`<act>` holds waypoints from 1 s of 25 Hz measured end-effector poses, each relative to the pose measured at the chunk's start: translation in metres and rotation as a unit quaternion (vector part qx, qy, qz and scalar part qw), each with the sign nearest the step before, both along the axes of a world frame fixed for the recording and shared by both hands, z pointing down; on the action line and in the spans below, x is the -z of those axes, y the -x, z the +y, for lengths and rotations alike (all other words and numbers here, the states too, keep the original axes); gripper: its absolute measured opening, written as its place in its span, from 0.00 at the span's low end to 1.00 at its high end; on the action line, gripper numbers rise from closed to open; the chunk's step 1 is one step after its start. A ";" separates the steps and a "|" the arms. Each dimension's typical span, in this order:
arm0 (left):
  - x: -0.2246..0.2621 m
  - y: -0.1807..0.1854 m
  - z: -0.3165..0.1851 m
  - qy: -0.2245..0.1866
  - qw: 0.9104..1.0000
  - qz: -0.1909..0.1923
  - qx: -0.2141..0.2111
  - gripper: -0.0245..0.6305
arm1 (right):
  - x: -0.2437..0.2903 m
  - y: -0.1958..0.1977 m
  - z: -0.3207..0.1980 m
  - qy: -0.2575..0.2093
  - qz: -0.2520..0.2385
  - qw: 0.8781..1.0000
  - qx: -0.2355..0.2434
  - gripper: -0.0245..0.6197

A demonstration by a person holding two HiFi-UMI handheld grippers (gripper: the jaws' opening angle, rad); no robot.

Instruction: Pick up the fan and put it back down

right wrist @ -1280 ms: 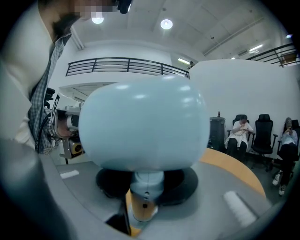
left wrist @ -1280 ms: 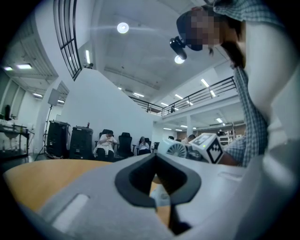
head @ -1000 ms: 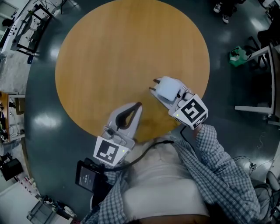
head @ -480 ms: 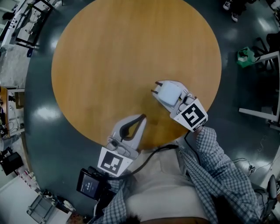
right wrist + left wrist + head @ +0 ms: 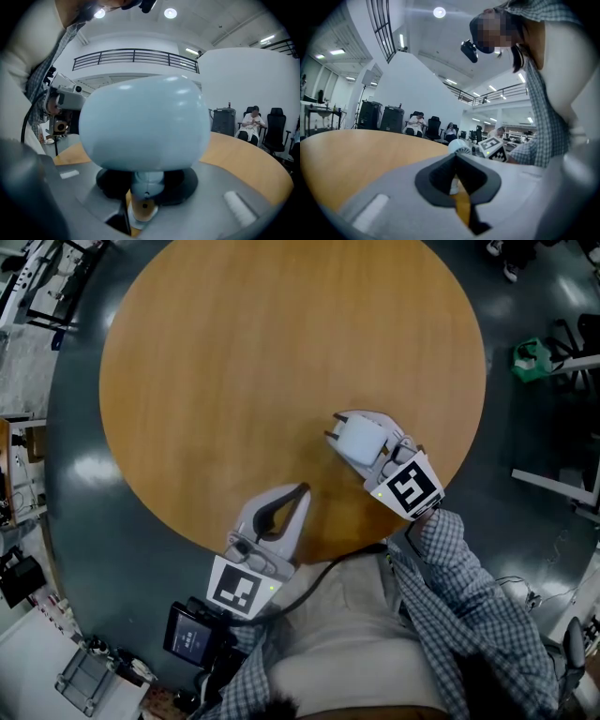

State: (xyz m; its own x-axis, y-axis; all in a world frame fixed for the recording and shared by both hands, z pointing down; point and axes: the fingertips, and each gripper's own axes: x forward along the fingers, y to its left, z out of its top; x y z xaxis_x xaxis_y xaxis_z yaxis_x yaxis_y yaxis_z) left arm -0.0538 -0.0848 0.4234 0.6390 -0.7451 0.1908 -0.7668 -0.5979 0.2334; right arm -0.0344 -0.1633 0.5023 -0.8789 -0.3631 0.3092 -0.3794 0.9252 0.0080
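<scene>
The round wooden surface (image 5: 234,381) is the biggest thing I see, spreading away ahead of both tongs, with the dark floor (image 5: 84,474) all round it. Behind the tongs is the person's checked sleeve (image 5: 469,587), running back from the right pair.

The right tongs (image 5: 334,426) reach out over the near edge of the surface and are clenched on the fan (image 5: 361,437). In the right gripper view the fan's rounded pale blue head fills the space just above the jaws, and its thin neck sits between the two dark pads, which press on it from either side. The fan stands upright in that grip. Its small foot shows just below the pads, but I cannot tell whether it rests on the wood or hangs just clear of it.

The left tongs (image 5: 300,491) lie well apart from the right pair, on their left and nearer the surface's rim. Their tips meet with nothing between them. From the left gripper view, the fan's head shows beyond those closed tips.

Each pair carries its marker cube at the rear: the right cube (image 5: 406,486) just behind the fan, the left cube (image 5: 236,585) off the surface's edge.
</scene>
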 end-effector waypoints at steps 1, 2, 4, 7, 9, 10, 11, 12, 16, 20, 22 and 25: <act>-0.002 0.000 -0.001 0.000 1.000 0.000 0.001 0.04 | -0.002 0.000 0.000 -0.005 0.005 1.000 0.005 0.21; -0.003 0.000 -0.002 0.001 1.000 0.000 0.001 0.04 | -0.003 0.001 0.001 -0.011 0.009 1.000 0.010 0.21; -0.005 0.002 -0.001 0.003 1.000 0.001 0.001 0.04 | -0.004 0.004 0.004 -0.019 0.009 1.000 0.018 0.21; -0.004 0.001 0.000 0.003 1.000 0.002 0.000 0.04 | -0.002 0.004 0.007 -0.013 -0.006 1.000 0.017 0.22; -0.004 0.000 0.000 0.002 1.000 0.000 -0.001 0.04 | -0.003 0.002 0.006 -0.005 -0.013 1.000 0.008 0.22; -0.004 0.000 0.001 0.002 1.000 0.000 -0.002 0.04 | -0.004 0.002 0.004 0.000 -0.015 1.000 0.002 0.23; -0.005 0.000 0.001 0.003 1.000 -0.001 -0.004 0.04 | -0.006 0.001 0.002 0.004 -0.015 1.000 -0.004 0.26; -0.005 0.000 0.001 0.004 1.000 -0.001 -0.005 0.04 | -0.009 0.000 0.000 0.006 -0.012 1.000 -0.008 0.28; -0.006 0.000 0.003 0.009 1.000 -0.002 -0.011 0.04 | -0.021 -0.008 0.000 0.008 0.012 1.000 -0.019 0.35; -0.003 -0.006 0.006 0.007 0.999 -0.007 -0.031 0.04 | -0.026 -0.023 0.009 0.016 0.031 0.999 -0.038 0.35; -0.001 -0.007 0.009 0.008 0.999 -0.010 -0.042 0.04 | -0.027 -0.029 0.016 0.021 0.043 0.998 -0.047 0.35; 0.005 -0.010 0.010 0.004 0.999 -0.010 -0.052 0.04 | -0.023 -0.041 0.027 0.034 0.044 0.996 -0.073 0.35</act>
State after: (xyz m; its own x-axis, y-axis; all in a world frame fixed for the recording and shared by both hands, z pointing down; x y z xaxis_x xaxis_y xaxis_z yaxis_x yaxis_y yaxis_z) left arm -0.0438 -0.0747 0.4185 0.7094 -0.6726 0.2105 -0.7047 -0.6733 0.2235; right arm 0.0067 -0.1368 0.5255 -0.7869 -0.4610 0.4103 -0.5108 0.8596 -0.0138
